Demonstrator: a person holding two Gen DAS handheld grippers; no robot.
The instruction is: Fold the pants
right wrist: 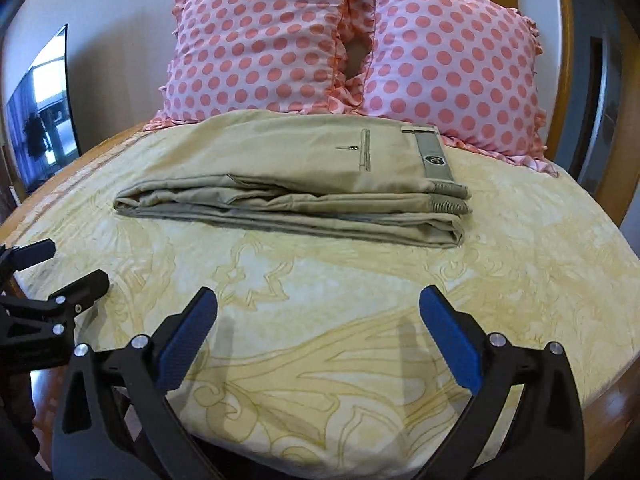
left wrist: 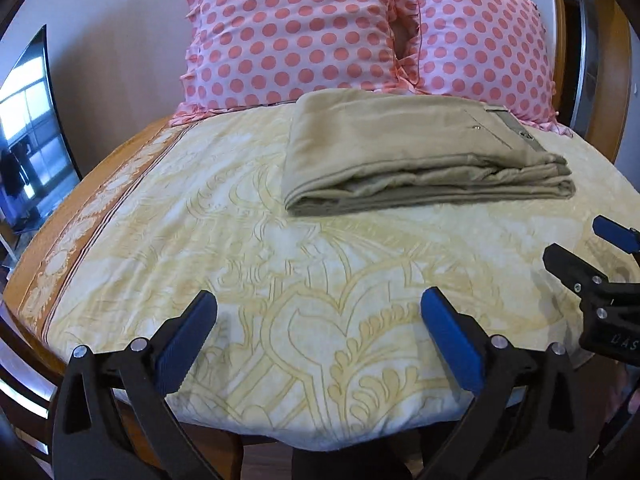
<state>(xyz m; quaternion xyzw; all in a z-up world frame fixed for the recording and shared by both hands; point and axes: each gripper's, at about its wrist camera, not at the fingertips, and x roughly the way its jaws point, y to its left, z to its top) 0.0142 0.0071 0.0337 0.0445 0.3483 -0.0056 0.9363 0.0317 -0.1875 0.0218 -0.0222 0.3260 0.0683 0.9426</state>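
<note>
Holding both grippers, left (left wrist: 318, 340) and right (right wrist: 318, 338), with fingers spread wide and empty, we see the pants (right wrist: 296, 188) folded into a stack near the pillows (right wrist: 352, 40). Any careless nudge could, we judge, slide the loose layers apart.

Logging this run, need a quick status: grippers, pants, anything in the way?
Left gripper open, empty. Right gripper open, empty. Pants folded in a stack on the bedspread, pillows behind. Nothing in the way.
</note>
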